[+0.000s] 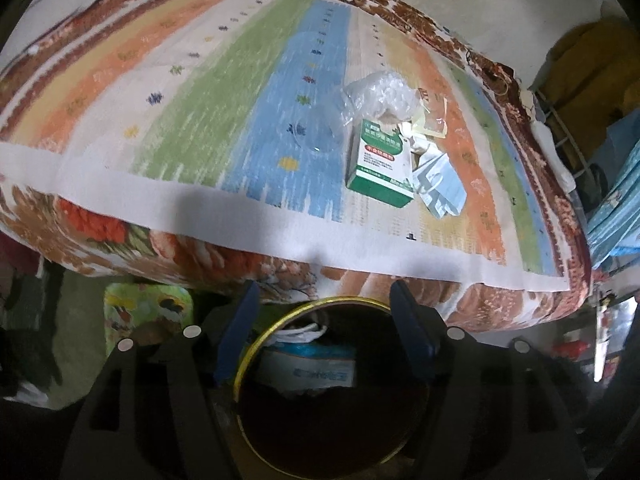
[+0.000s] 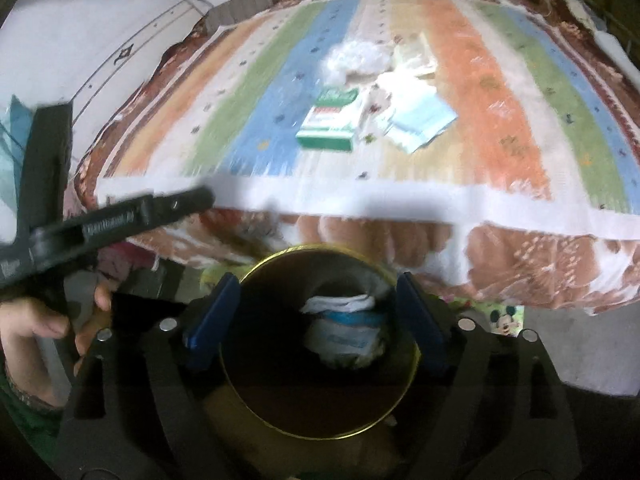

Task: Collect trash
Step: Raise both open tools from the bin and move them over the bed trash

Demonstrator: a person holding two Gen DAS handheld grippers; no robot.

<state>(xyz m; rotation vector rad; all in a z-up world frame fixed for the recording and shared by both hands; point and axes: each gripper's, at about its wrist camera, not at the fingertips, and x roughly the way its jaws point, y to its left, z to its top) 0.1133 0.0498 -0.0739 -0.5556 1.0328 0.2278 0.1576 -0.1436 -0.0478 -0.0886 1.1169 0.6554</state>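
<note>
From your left wrist camera, the left gripper has its two blue, flat-padded fingers spread wide with nothing between them, poised over a round bin with a thin gold metal rim and a dark interior; inside the bin lies crumpled white and blue wrapping. Beyond the bin's far rim rises a soft bed draped in a woven cover with long stripes of orange, cream, green and blue, edged by a white band over a plush brown floral blanket. The trash sits on that cover, well past the bin: a green-and-white carton, boxy and slightly dented, with a crinkled clear plastic bag touching its far end, a flat yellowish packet just beyond its far right corner, and folded pale-blue paper against its right side. From your right wrist camera, somewhat blurred, the right gripper also holds its blue pads wide apart and empty above the same gold-rimmed bin, with the bundled white and blue waste lying in it. Past the bin, on the striped cover, the carton, the bag and the blue paper lie clustered together. Left of the bin, your left hand grips the black plastic handle of the other tool.
</note>
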